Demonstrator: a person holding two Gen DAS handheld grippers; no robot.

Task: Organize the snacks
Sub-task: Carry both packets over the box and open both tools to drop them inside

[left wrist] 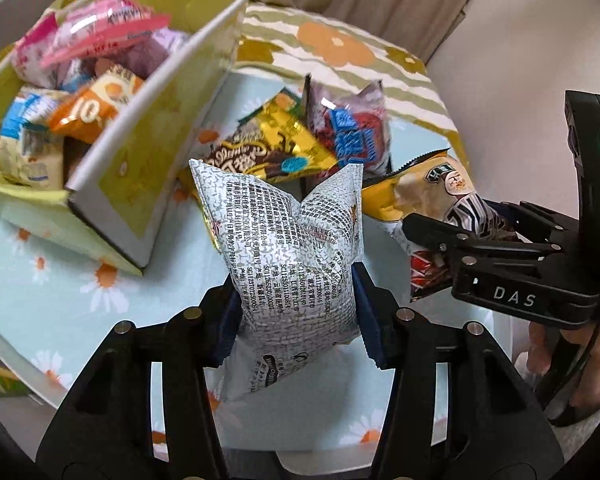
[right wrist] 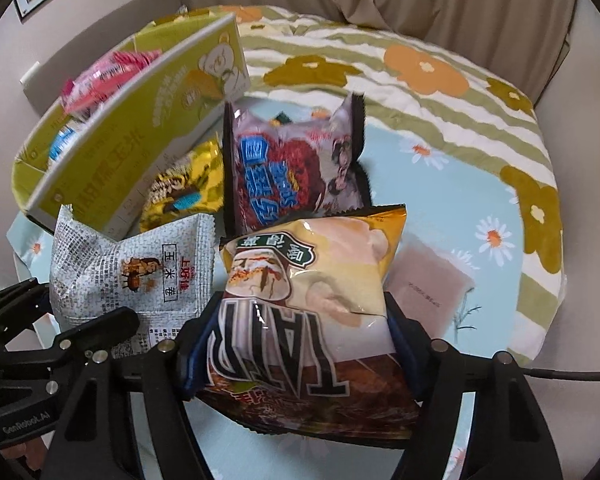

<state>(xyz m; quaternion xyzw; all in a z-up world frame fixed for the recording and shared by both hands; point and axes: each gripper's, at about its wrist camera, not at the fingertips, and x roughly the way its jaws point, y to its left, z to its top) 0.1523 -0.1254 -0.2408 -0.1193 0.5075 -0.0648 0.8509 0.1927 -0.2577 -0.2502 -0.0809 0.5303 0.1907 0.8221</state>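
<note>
My left gripper (left wrist: 296, 312) is shut on a grey-white printed snack pack (left wrist: 288, 240), held above the floral cloth; the pack also shows in the right wrist view (right wrist: 132, 272). My right gripper (right wrist: 300, 344) is shut on a yellow-brown TARO chip bag (right wrist: 312, 296), seen at the right in the left wrist view (left wrist: 432, 208). A green cardboard box (left wrist: 148, 152) with several snack packs inside stands to the left (right wrist: 112, 148). A gold chocolate pack (left wrist: 276, 148) and a purple-red pack (right wrist: 292, 172) lie beside the box.
A light blue daisy cloth (left wrist: 60, 292) covers the round table. A striped flower-print quilt (right wrist: 440, 92) lies beyond it, with curtains behind. A small pinkish flat packet (right wrist: 428, 284) lies on the cloth right of the chip bag.
</note>
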